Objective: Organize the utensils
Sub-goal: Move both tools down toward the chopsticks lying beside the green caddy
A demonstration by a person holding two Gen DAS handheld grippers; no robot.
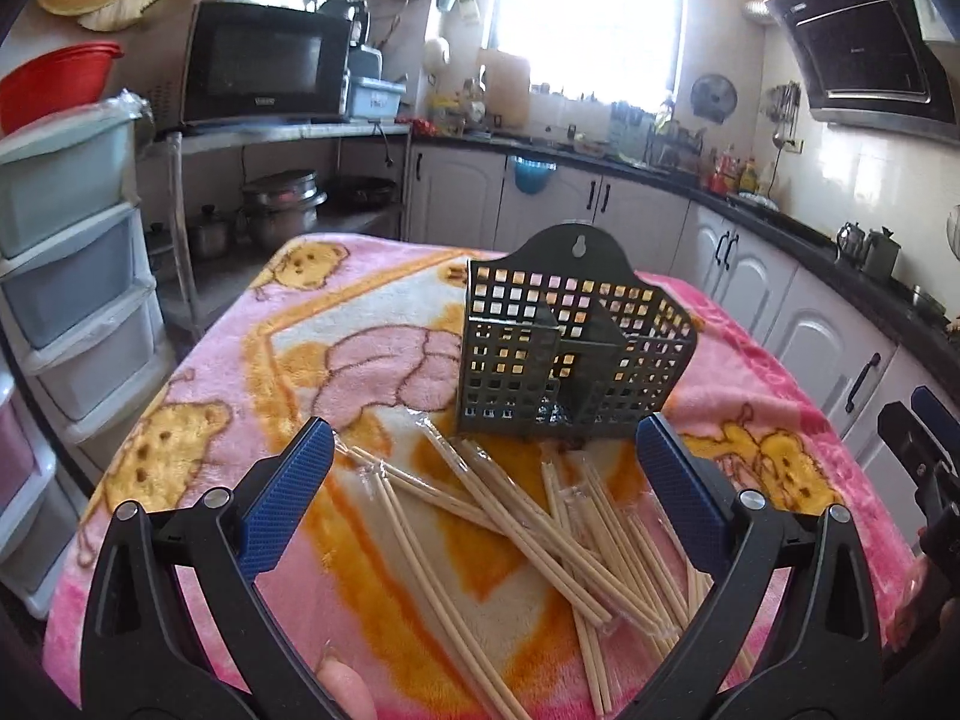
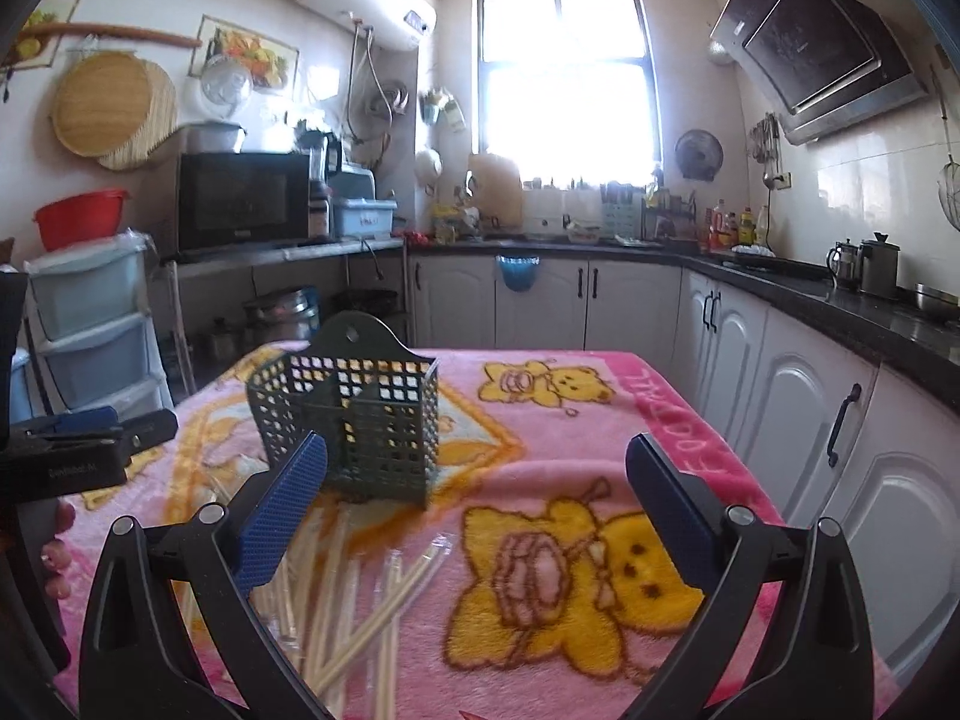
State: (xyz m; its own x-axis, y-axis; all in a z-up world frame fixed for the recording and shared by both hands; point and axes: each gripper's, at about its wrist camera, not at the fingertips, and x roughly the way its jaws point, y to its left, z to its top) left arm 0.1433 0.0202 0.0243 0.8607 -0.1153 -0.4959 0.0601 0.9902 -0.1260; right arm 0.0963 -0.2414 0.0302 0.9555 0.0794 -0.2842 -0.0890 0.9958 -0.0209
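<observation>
The pale wooden chopsticks in clear plastic sleeves (image 1: 528, 516) lie in a loose heap on the table, which is covered by a pink fleece blanket with yellow bear prints (image 1: 198, 420). In the left wrist view they fill the lower centre of the frame, right between the spread blue pads of the left tongs (image 1: 486, 480), which are wide open and grip nothing. Most sticks run with their long axis from upper left to lower right, though several cross at other angles.

The dark green perforated plastic utensil holder (image 1: 570, 354) stands upright just beyond the heap, at frame centre.

The right tongs (image 2: 477, 510) are also open and empty. In their view the heap sits at lower left, off the line between the pads, so the left tongs look better placed for the first pick.
</observation>
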